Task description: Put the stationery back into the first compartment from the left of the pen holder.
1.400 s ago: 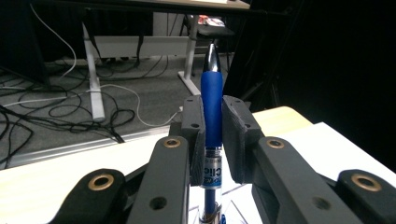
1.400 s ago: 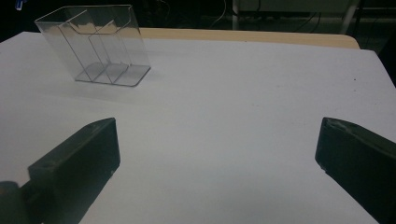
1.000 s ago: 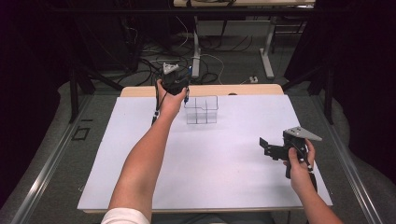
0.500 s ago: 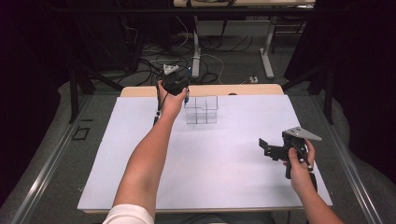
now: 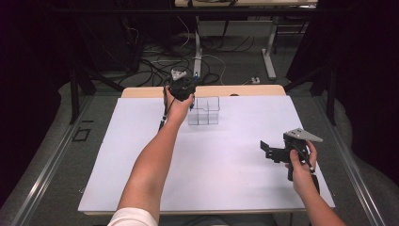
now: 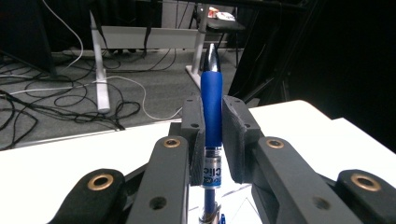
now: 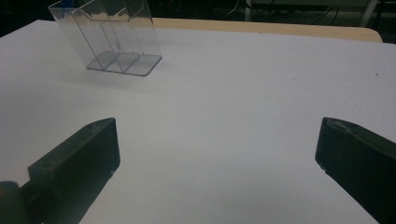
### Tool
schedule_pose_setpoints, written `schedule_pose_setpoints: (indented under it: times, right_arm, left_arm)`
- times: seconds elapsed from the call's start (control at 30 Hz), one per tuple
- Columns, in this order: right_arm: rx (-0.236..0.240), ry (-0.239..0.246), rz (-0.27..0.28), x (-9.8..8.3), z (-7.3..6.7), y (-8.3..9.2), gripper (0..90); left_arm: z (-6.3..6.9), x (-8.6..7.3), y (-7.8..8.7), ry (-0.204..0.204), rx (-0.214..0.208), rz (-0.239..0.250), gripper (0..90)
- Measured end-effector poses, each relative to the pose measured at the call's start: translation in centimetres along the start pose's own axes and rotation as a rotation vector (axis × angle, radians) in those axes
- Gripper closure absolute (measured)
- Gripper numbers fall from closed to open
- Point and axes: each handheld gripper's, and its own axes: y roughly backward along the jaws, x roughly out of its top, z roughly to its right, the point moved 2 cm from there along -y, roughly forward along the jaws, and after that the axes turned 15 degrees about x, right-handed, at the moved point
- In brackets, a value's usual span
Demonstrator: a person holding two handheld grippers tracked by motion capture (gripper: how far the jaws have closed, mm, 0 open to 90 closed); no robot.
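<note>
Blue and upright, the pen (image 6: 211, 100) stands pinched between the pads of the left tongs (image 6: 212, 135), its dark tip up. In the high view these tongs (image 5: 181, 88) hang at the far edge of the bench (image 5: 141, 155), just left of the clear organiser (image 5: 204, 111). The right tongs (image 7: 217, 163) gape wide with nothing between them, low over the white bench top; in the high view they (image 5: 269, 149) sit near the right edge, well apart from the organiser (image 7: 112, 42).

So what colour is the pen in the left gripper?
Blue, on the pen; clearest in the left gripper view.
</note>
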Motion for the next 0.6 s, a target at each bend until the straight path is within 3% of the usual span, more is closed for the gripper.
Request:
schedule_pose_setpoints:
  times: [0.27, 0.6]
  right_arm:
    - [0.006, 0.006, -0.004, -0.05, -0.05, -0.11, 0.0]
    - [0.015, 0.0, -0.009, -0.08, -0.22, -0.26, 0.0]
  left_arm:
    - [-0.1, -0.87, -0.1, -0.003, 0.004, -0.018, 79.7]
    - [-0.52, -0.87, 0.03, -0.012, -0.001, -0.04, 76.2]
